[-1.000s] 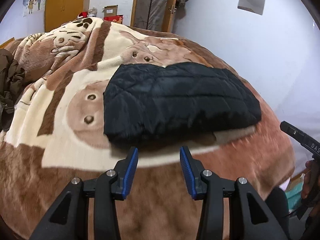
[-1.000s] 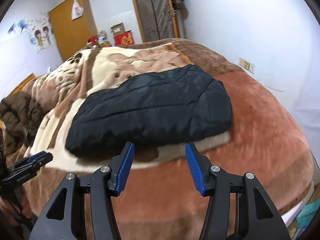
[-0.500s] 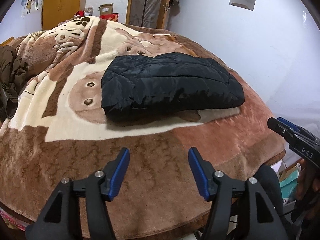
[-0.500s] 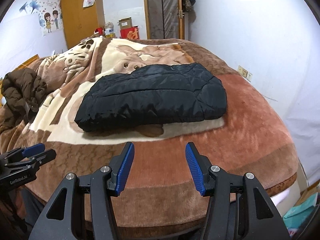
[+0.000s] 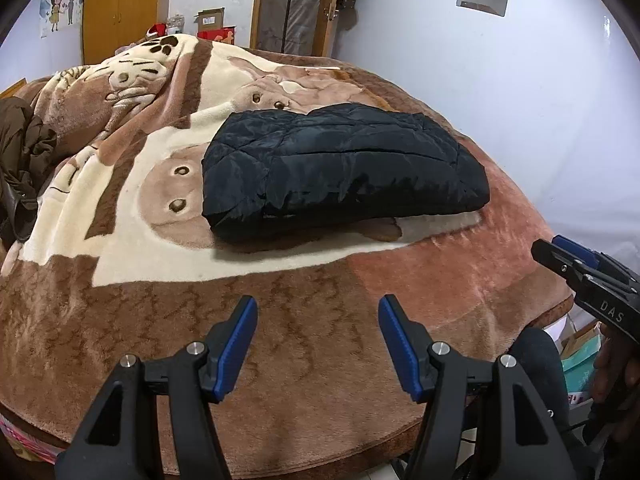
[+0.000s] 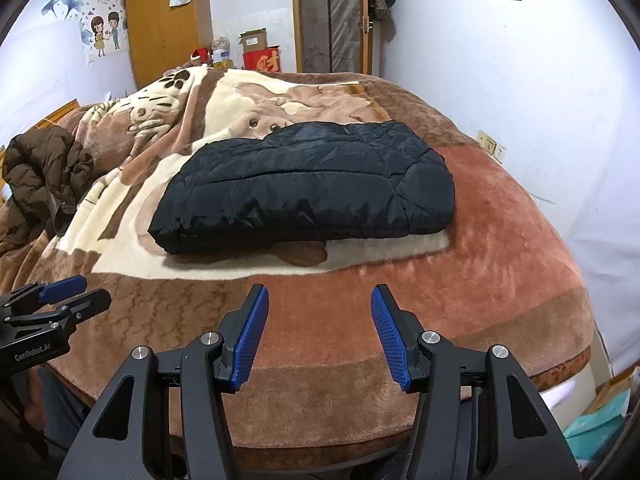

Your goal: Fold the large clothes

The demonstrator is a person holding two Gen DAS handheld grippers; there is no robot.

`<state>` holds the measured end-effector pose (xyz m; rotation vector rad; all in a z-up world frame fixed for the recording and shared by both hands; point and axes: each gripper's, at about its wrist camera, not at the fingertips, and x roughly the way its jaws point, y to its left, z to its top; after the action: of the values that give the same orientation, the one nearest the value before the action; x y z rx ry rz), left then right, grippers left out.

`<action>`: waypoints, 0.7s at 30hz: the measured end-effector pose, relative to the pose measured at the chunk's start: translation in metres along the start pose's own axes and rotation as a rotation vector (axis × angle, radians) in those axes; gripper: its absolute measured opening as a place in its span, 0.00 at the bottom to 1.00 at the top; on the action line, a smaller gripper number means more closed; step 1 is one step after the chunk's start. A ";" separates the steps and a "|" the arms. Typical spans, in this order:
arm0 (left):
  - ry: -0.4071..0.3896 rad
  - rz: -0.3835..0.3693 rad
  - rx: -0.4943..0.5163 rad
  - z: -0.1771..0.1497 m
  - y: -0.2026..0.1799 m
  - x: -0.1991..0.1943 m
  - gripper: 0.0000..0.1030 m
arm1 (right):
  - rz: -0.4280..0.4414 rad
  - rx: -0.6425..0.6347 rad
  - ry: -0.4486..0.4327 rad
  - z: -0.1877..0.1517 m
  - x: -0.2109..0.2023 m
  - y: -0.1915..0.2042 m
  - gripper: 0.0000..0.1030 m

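1. Black quilted jacket point(image 5: 344, 168) lies folded into a thick, flat bundle in the middle of the bed, on the cream part of a plush blanket point(image 5: 280, 360) printed with cartoon animals.
2. Far left, at the edge of the bed, a brown padded coat point(image 6: 44, 172) sits crumpled in a heap, well apart from the folded jacket.
3. Behind it along the wall stand a yellow wooden wardrobe point(image 6: 168, 24) and a few cardboard boxes point(image 6: 256, 54), with cartoon stickers on the wall beside them.
4. The left gripper point(image 5: 318, 332) hangs over the brown border of the blanket near the bed's front edge, short of the jacket. Its blue-padded fingers point(image 5: 236, 344) stand wide apart with nothing between them but blanket below.
5. The right gripper point(image 6: 320, 328) hovers beside it over the reddish part of the border, also short of the jacket. Its jaws stand just as wide and hold nothing.
6. Each gripper shows at the margin of the other's view, tips pointing toward the bed.
7. To the right is a plain white wall with a socket plate point(image 6: 490, 146) low down, and a door point(image 6: 332, 16) in the far corner.
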<state>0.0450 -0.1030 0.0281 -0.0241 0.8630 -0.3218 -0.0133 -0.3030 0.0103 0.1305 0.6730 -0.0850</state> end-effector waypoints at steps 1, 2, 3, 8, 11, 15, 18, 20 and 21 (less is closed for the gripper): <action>-0.002 -0.007 -0.002 0.000 0.000 -0.001 0.63 | 0.000 -0.001 0.001 0.000 0.000 0.000 0.52; -0.004 -0.012 -0.004 0.000 0.000 -0.001 0.63 | 0.000 -0.002 0.003 0.000 0.001 0.001 0.52; -0.006 -0.014 -0.004 0.000 0.000 -0.002 0.63 | 0.000 -0.002 0.003 0.000 0.000 0.000 0.52; -0.009 -0.029 -0.005 0.000 -0.001 -0.003 0.63 | -0.001 -0.002 0.005 -0.001 0.001 0.000 0.52; -0.005 -0.028 -0.004 0.000 -0.002 -0.003 0.63 | -0.001 -0.004 0.004 -0.001 0.001 0.000 0.52; -0.004 -0.019 0.002 -0.001 -0.006 -0.002 0.63 | 0.000 -0.003 0.006 -0.001 0.001 -0.001 0.52; 0.000 -0.005 0.014 -0.002 -0.007 -0.002 0.63 | -0.002 -0.004 0.006 -0.001 0.002 -0.001 0.52; 0.000 -0.003 0.016 -0.002 -0.009 -0.002 0.63 | -0.002 -0.003 0.006 -0.001 0.001 0.000 0.52; 0.001 -0.004 0.016 -0.002 -0.009 -0.002 0.63 | -0.002 -0.003 0.006 -0.001 0.001 0.000 0.52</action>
<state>0.0398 -0.1107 0.0291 -0.0109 0.8617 -0.3320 -0.0128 -0.3032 0.0086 0.1268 0.6792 -0.0854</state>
